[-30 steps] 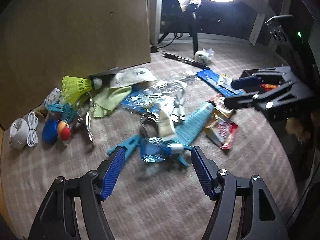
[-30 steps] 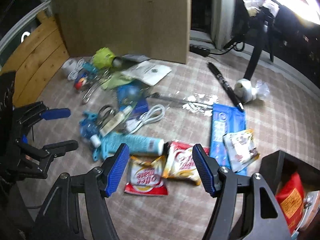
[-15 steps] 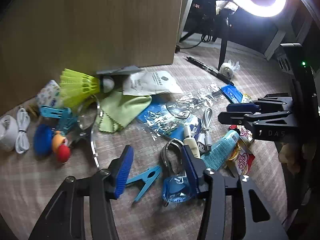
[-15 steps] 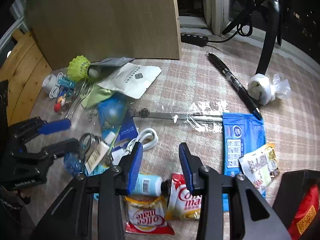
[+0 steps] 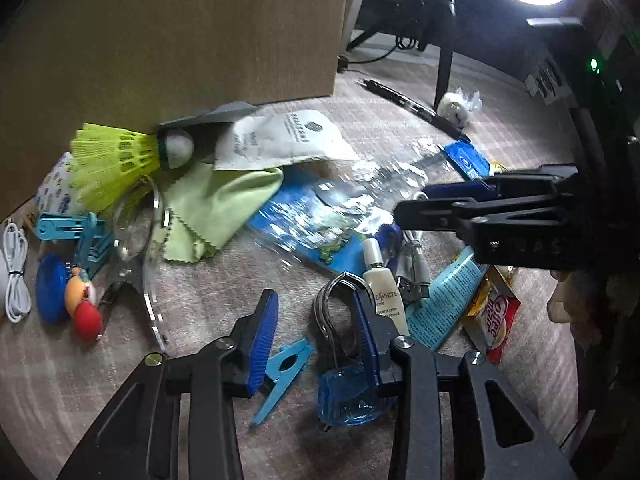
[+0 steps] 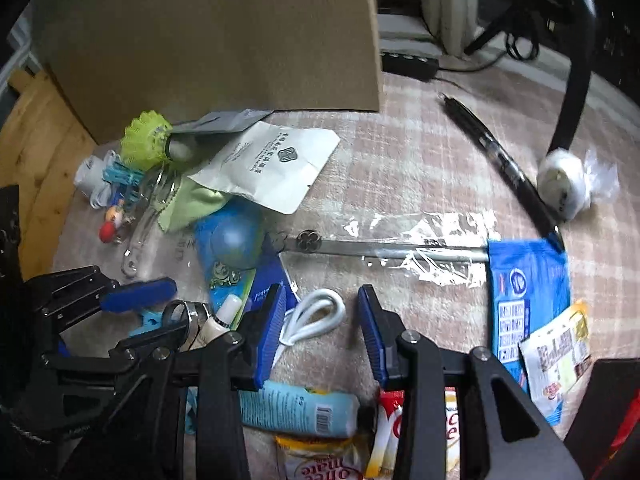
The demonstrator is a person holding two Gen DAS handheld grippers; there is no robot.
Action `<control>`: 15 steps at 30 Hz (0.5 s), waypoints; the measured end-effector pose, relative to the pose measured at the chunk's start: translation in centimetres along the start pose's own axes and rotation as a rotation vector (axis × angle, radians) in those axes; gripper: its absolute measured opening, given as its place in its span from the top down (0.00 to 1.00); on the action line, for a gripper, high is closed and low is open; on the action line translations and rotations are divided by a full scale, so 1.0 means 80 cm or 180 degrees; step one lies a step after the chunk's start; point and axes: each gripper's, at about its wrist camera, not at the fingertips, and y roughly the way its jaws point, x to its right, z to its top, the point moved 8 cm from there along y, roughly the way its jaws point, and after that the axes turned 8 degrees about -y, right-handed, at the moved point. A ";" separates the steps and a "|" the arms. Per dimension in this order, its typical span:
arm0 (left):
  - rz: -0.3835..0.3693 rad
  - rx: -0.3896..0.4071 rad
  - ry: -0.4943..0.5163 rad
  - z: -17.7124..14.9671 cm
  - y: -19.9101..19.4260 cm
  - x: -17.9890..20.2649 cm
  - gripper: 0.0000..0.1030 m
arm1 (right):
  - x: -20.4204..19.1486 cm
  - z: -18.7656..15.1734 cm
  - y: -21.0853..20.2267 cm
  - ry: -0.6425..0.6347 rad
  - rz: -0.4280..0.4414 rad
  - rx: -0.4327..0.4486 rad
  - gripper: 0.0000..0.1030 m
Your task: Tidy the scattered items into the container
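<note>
Clutter covers the checked worktop (image 6: 420, 176). Left gripper (image 5: 316, 320) hangs over a blue peg (image 5: 280, 372) and a metal ring (image 5: 332, 312), its jaws closing with nothing pressed between them yet. Right gripper (image 6: 322, 320) stands half open around a white cable (image 6: 316, 316), not gripping, above a blue tube (image 6: 304, 408). The container's (image 6: 600, 412) dark corner shows at lower right.

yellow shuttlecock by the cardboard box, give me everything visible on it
The shuttlecock has a neon yellow-green slotted skirt that looks like plastic, a dark green band and a rounded white cork tip. It lies on its side on the mat, skirt against the foot of the cardboard box, tip under the edge of a grey pouch. The skirt overlaps a clear curved plastic piece. No gripper touches it.
</note>
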 end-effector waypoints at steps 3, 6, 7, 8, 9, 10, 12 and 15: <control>-0.0014 -0.0023 0.0024 -0.001 0.002 0.004 0.83 | -0.014 0.000 0.002 -0.0169 -0.0089 0.0016 0.72; 0.0001 -0.0017 0.0010 -0.003 0.003 0.004 0.89 | -0.015 -0.002 0.000 -0.0087 -0.0032 0.0101 0.75; 0.0009 -0.0003 0.0004 -0.003 0.002 0.004 0.90 | -0.013 -0.004 -0.001 -0.0022 0.0015 0.0135 0.75; 0.0030 0.0018 -0.0006 -0.004 0.002 0.003 0.96 | -0.011 -0.005 -0.003 0.0036 0.0059 0.0167 0.75; 0.0060 0.0048 -0.0024 -0.004 0.000 0.002 0.96 | -0.009 -0.007 -0.007 0.0094 0.0101 0.0203 0.75; 0.0076 0.0080 -0.0051 -0.004 -0.002 0.000 0.96 | -0.007 -0.009 -0.011 0.0143 0.0137 0.0246 0.76; 0.0040 0.0134 -0.0131 -0.005 -0.008 -0.003 0.96 | -0.005 -0.013 -0.023 0.0203 0.0175 0.0356 0.76; 0.0033 0.0254 -0.0253 -0.007 -0.021 -0.009 0.96 | -0.001 -0.015 -0.037 0.0254 0.0200 0.0475 0.77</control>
